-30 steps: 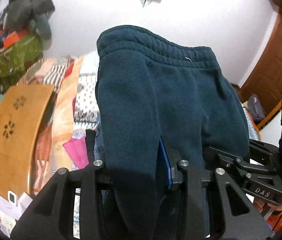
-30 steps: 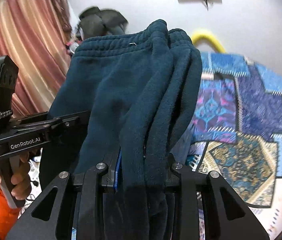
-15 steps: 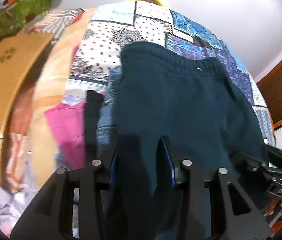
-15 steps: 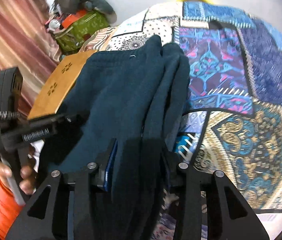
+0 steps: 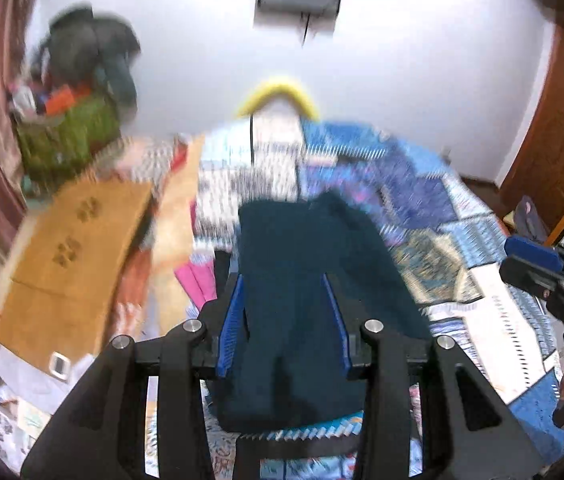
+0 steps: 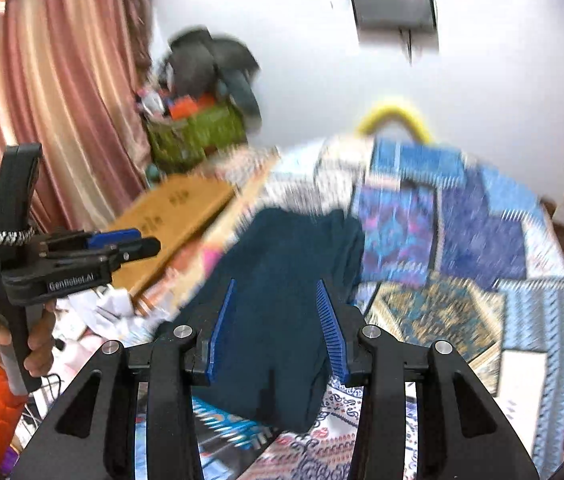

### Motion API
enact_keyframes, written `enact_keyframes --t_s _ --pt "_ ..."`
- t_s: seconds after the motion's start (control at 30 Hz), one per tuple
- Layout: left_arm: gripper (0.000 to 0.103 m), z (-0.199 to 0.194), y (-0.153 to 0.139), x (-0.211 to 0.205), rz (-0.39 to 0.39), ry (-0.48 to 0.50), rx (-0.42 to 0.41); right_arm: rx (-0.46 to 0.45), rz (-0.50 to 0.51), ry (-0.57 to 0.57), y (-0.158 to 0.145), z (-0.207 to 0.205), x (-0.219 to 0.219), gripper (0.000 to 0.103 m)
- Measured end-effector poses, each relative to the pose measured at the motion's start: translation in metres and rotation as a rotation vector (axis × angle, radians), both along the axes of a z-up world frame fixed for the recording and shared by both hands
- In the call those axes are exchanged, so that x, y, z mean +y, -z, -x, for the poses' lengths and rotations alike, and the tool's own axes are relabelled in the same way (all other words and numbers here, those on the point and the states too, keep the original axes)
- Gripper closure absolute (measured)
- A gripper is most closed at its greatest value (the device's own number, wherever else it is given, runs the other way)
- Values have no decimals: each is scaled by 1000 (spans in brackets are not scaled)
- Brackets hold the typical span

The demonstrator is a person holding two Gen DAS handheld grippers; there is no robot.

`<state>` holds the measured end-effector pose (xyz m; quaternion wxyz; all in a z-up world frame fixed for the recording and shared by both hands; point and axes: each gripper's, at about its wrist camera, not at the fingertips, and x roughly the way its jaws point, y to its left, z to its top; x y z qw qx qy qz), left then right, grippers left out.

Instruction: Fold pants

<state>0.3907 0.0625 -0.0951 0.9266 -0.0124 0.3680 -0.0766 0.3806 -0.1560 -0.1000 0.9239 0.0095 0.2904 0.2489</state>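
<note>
1. Left wrist view: dark teal pants (image 5: 313,288) are seen lying folded on the patchwork quilt (image 5: 433,208); the left gripper (image 5: 287,320) is held above them, jaws parted wide, nothing gripped.
2. Right wrist view: the pants (image 6: 282,280) are seen on the quilt (image 6: 481,240); the right gripper (image 6: 278,328) is likewise spread, holding nothing.

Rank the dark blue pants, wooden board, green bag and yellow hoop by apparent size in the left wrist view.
1. Dark blue pants, nearest the camera.
2. Wooden board.
3. Green bag.
4. Yellow hoop.
</note>
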Motion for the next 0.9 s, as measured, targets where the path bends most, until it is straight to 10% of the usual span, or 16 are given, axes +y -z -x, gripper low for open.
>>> enact_keyframes --t_s 0.43,0.6,0.9 --pt "63 206 -126 -27 -11 -6 -441 -374 -119 -6 -85 170 -13 65" --pt "43 256 -131 -26 16 -34 -508 -415 -130 51 -84 203 -16 25" --pt "3 286 -126 -18 25 -74 -509 -434 -88 131 -84 224 -12 0"
